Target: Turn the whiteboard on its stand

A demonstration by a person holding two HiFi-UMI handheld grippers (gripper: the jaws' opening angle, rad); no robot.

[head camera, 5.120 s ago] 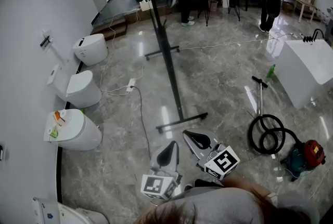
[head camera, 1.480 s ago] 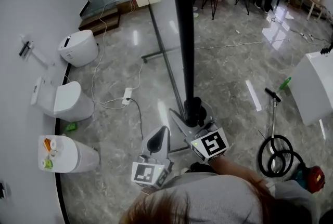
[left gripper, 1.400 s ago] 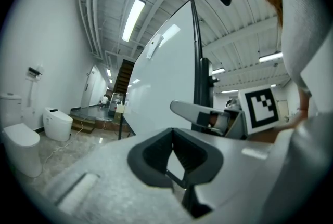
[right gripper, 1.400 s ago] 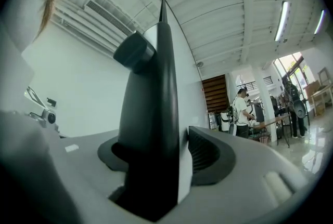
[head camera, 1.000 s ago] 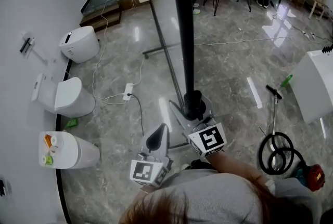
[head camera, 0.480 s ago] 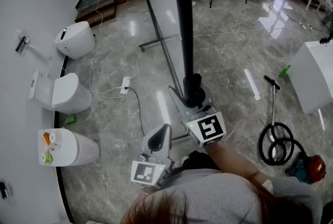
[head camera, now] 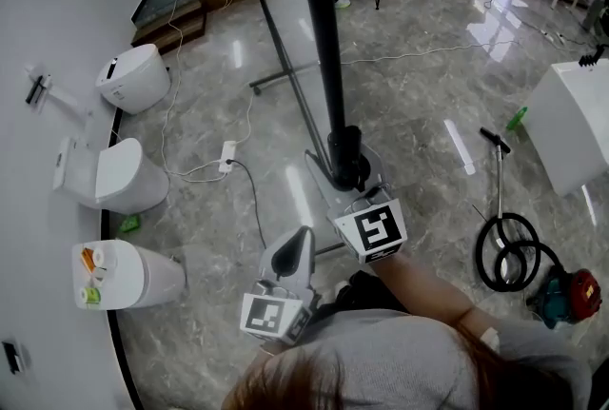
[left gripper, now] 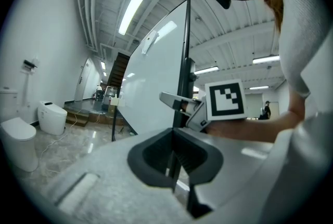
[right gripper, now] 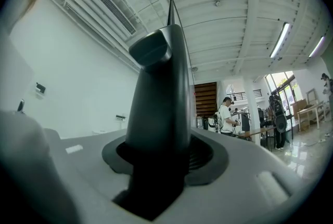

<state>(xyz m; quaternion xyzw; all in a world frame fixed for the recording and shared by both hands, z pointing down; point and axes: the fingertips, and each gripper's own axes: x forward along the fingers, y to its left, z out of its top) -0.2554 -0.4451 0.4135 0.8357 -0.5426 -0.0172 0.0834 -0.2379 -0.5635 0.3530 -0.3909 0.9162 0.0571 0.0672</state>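
The whiteboard (left gripper: 151, 88) stands edge-on to me, its black side post (head camera: 319, 28) rising from a black knob (head camera: 344, 151) on the stand. My right gripper (head camera: 344, 174) reaches level onto that knob; its jaws have just been closing. In the right gripper view the knob (right gripper: 158, 93) fills the gap between the jaws of my right gripper (right gripper: 156, 166) and both pads meet it. My left gripper (head camera: 301, 235) hangs lower and to the left, jaws together with nothing in them. From the left gripper view, the left gripper (left gripper: 179, 160) faces the post and the right gripper's marker cube (left gripper: 225, 99).
The stand's floor bar (head camera: 285, 75) runs away from me. Three white toilets (head camera: 105, 175) line the left wall. A power strip with cable (head camera: 226, 156) lies near them. A vacuum hose (head camera: 504, 251), a red vacuum (head camera: 571, 289) and a white box (head camera: 571, 123) sit at right.
I have come right up to the stand. The right gripper has settled around the black knob and narrowed on it. The left gripper has drifted a little forward and down.
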